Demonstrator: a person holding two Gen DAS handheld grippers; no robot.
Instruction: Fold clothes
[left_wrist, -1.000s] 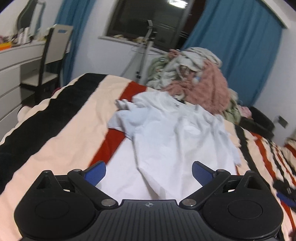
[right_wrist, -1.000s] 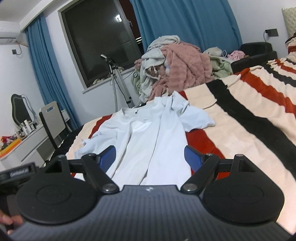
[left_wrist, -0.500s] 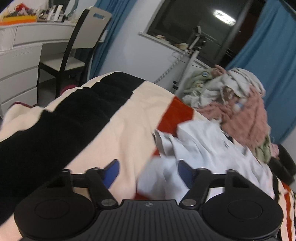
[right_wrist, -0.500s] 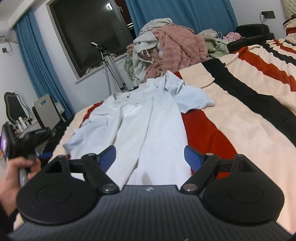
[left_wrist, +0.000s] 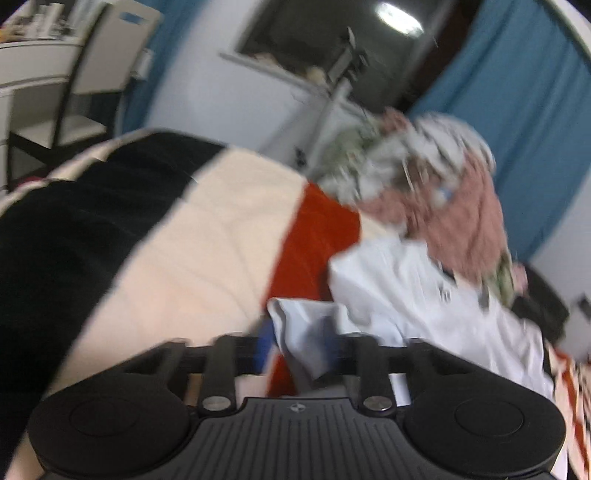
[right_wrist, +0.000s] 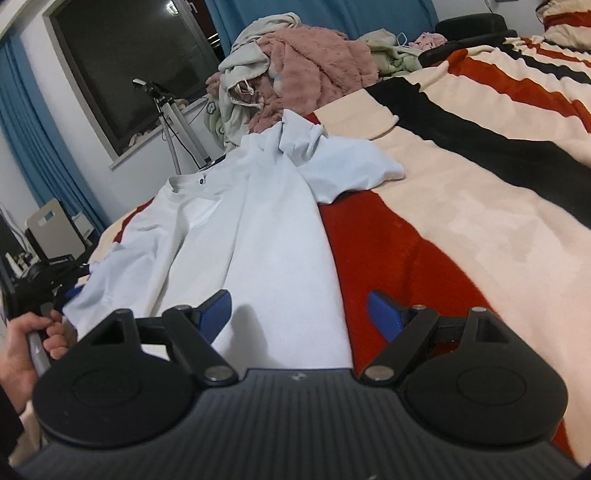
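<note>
A pale blue T-shirt (right_wrist: 258, 236) lies spread face up on the striped bed cover, collar toward the window. In the blurred left wrist view the shirt (left_wrist: 424, 295) lies to the right, and my left gripper (left_wrist: 295, 341) is closed on its left sleeve (left_wrist: 299, 325), which bunches between the blue fingers. In the right wrist view the left gripper (right_wrist: 72, 295) shows at the sleeve's end, held by a hand. My right gripper (right_wrist: 299, 314) is open and empty, hovering over the shirt's lower hem at its right edge.
The bed cover (right_wrist: 461, 206) has cream, red and black stripes. A heap of pink and grey clothes (right_wrist: 295, 62) sits at the far end of the bed. A tripod (right_wrist: 173, 110) stands by the dark window. A chair and white desk (left_wrist: 55, 92) are at the left.
My left gripper swung left from the shirt's hem to the left sleeve and closed on it. My right gripper moved slightly forward and lower over the hem, still open.
</note>
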